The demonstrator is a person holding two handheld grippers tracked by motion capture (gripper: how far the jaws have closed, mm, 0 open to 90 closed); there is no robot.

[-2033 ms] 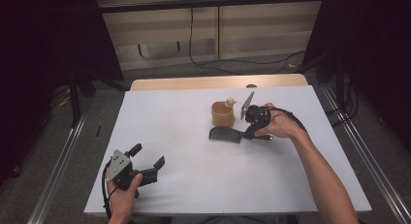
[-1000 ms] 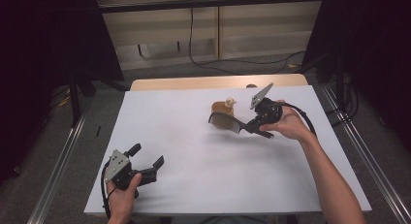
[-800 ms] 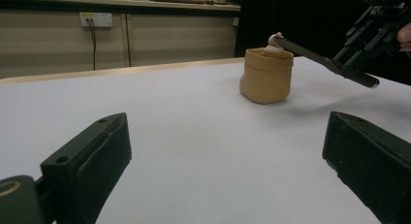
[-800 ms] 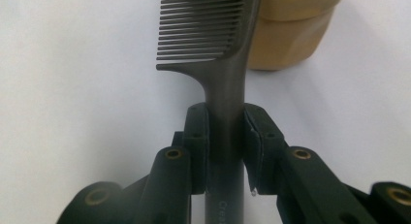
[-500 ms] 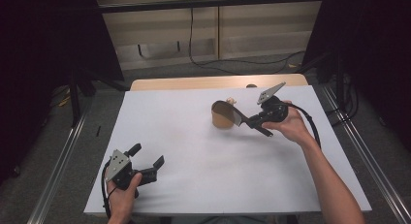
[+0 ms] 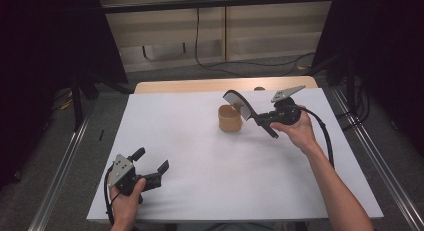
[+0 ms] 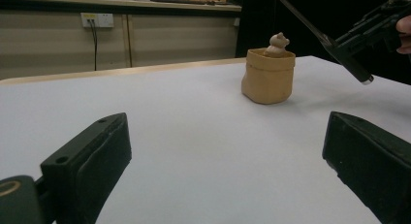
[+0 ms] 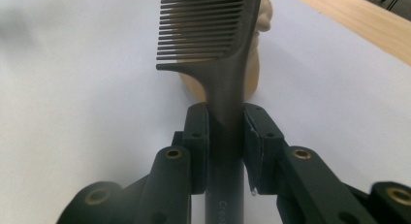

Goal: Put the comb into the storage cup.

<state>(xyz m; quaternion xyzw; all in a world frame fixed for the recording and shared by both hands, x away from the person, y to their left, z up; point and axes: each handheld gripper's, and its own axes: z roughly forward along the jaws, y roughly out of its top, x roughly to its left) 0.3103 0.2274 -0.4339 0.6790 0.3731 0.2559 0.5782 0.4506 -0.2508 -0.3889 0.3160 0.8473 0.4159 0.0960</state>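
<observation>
High view: fixed above the person's edge of the table (image 6: pixel 200 191), facing fwd and down, far enough to take in the whole top. Left gripper view: low, just over the tabletop at approx 7 o'clock, looking level toward 1 o'clock; the tan cup (image 7: pixel 268 76) sits mid-distance. Right gripper view: rides at approx 2 o'clock, v. close, looking along a comb (image 8: pixel 213 44) toward the cup (image 8: pixel 252 78). All three share the cup (image 6: pixel 230 118) and comb (image 6: pixel 245 103).

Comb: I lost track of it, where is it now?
In the high view the comb is lifted off the table, clamped by its handle in the right hand-held gripper, teeth end over the tan cup right of centre.
</observation>
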